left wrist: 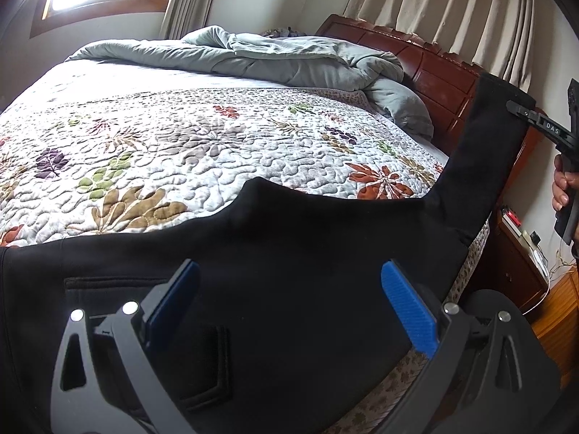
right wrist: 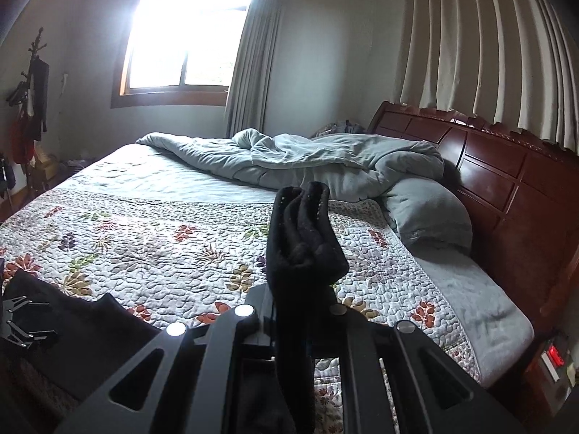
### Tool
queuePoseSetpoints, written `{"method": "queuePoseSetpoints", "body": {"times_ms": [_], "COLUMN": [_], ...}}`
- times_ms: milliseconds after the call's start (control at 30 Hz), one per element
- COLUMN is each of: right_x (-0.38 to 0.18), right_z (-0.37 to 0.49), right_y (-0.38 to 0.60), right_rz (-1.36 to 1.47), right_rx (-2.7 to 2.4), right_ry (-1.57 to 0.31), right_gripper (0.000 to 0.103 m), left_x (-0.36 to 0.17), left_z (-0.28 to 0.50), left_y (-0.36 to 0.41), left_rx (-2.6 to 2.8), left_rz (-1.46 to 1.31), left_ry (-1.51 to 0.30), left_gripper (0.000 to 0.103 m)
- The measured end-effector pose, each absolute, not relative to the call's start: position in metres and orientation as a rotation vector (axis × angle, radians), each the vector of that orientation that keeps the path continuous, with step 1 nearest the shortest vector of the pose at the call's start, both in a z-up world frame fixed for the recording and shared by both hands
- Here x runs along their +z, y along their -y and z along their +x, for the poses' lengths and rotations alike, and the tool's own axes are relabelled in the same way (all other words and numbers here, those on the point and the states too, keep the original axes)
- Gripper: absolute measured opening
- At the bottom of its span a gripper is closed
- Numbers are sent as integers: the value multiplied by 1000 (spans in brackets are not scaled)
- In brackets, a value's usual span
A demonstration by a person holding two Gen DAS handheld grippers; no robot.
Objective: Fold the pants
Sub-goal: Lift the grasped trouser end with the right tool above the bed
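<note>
On the bed's near edge, black pants (left wrist: 289, 238) half raised

Left gripper (left wrist: 289, 300) hovers with jaws apart over the waist; right gripper (right wrist: 289, 325), clamped on the leg hem, should carry it across the floral quilt (left wrist: 181, 137), keeping cloth taut

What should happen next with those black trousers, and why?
Probably the right gripper should carry its lifted leg end across toward the waist part. It is shut on the black pants, holding one leg up off the floral quilt, while the left gripper stands open above the pocket area, gripping nothing. The rest lies flat, so folding over looks ready.
</note>
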State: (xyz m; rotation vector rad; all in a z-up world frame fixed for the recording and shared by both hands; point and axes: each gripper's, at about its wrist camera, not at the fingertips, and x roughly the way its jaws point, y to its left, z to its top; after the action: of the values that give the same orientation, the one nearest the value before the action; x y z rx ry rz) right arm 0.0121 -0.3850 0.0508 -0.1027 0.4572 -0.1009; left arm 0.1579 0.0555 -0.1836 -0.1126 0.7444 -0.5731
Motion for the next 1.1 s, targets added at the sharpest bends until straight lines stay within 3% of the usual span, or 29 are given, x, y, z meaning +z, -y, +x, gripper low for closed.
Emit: {"method": "queuePoseSetpoints", "body": {"times_ms": [1100], "right_x": [-8], "right_z": [39], "right_y": [248], "right_rz": [-400], "right_rx": [83], "right_ry": [-564], "right_gripper": [10], "left_x": [-178], "left_z": [157], "left_y": [-77], "left_rx": [-556], "left_rz": [-174], "left_ry": [-725], "left_gripper": [100]}}
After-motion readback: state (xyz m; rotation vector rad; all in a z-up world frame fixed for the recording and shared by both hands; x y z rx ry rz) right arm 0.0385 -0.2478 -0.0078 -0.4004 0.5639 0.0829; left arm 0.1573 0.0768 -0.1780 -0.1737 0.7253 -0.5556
